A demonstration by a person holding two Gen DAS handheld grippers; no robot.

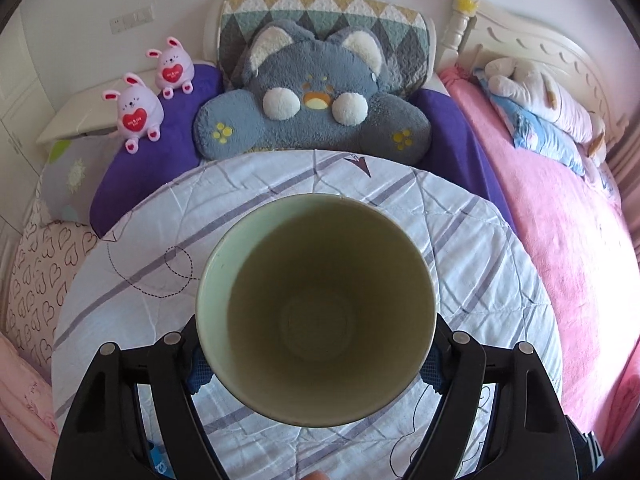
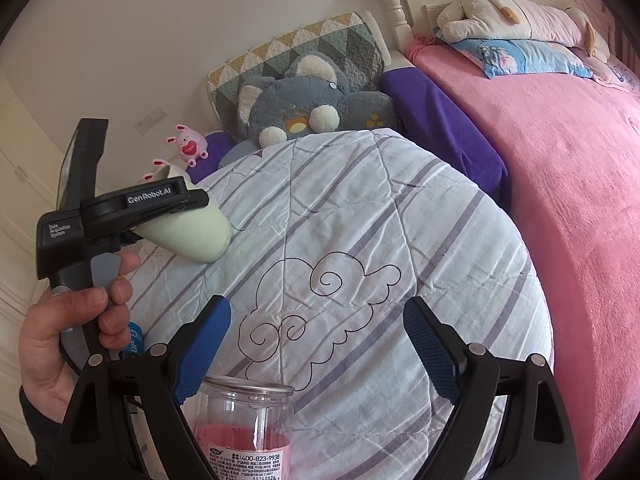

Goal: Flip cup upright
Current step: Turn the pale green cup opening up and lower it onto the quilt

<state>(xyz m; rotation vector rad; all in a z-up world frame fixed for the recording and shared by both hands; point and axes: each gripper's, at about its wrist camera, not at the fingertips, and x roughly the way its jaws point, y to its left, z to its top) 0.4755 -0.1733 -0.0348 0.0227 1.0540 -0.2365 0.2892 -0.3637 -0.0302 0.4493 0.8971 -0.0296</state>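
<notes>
A pale green cup point(image 1: 316, 308) fills the lower middle of the left wrist view, its open mouth facing the camera. My left gripper point(image 1: 316, 364) is shut on its sides and holds it above the striped quilt point(image 1: 460, 240). In the right wrist view the same cup point(image 2: 188, 232) lies tilted on its side in the left gripper point(image 2: 176, 204), base pointing right and down, just above the quilt point(image 2: 380, 220). My right gripper point(image 2: 316, 344) is open and empty, low over the quilt.
A clear plastic jar point(image 2: 248, 424) with pink contents stands under the right gripper. A grey plush cushion point(image 1: 312, 100), two pink bunny toys point(image 1: 136, 112) and purple pillows lie at the back. A pink blanket point(image 1: 560, 240) covers the bed on the right.
</notes>
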